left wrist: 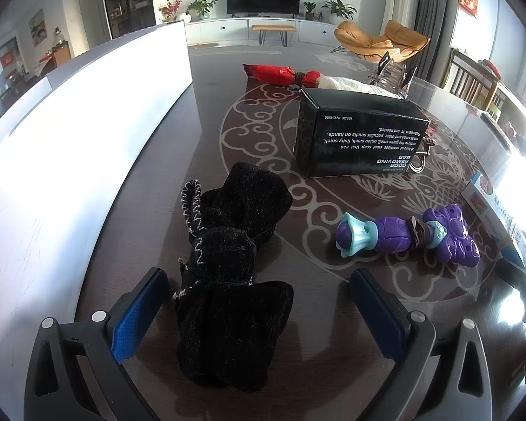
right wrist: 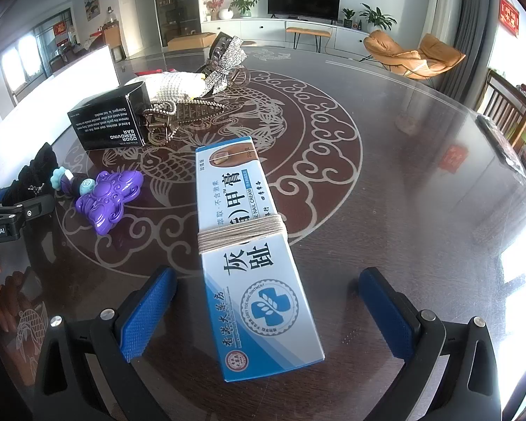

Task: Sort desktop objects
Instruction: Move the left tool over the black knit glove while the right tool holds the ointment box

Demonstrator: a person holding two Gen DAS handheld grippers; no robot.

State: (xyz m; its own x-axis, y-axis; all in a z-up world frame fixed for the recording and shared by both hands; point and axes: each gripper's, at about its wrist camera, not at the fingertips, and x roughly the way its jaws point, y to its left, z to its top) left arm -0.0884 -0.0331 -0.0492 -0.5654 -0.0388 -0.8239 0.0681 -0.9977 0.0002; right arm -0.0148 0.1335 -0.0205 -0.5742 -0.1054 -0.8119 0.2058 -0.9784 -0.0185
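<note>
Both grippers spread wide, nothing clamped. Left gripper straddles the black velvet pouch, lower centre of the left wrist view; pouch lies between the blue pads, not visibly pinched. Right gripper brackets the near end of the blue-and-white ointment box, bound with tan twine, centre of the right wrist view; gaps show either side.

Step, as I judge it: approach done, pick-up not yet made on either item. Next move calls for closing squarely; the pouch is soft and will bunch, the box is rigid and slim, so grip its long sides.

Other items: purple toy centre right, black carton above it, red wrapper upper centre.

Surface: dark glossy table with pale scroll-and-fish inlay, strong glare. White bin wall at left. Living room behind: television, plants, orange chair.
</note>
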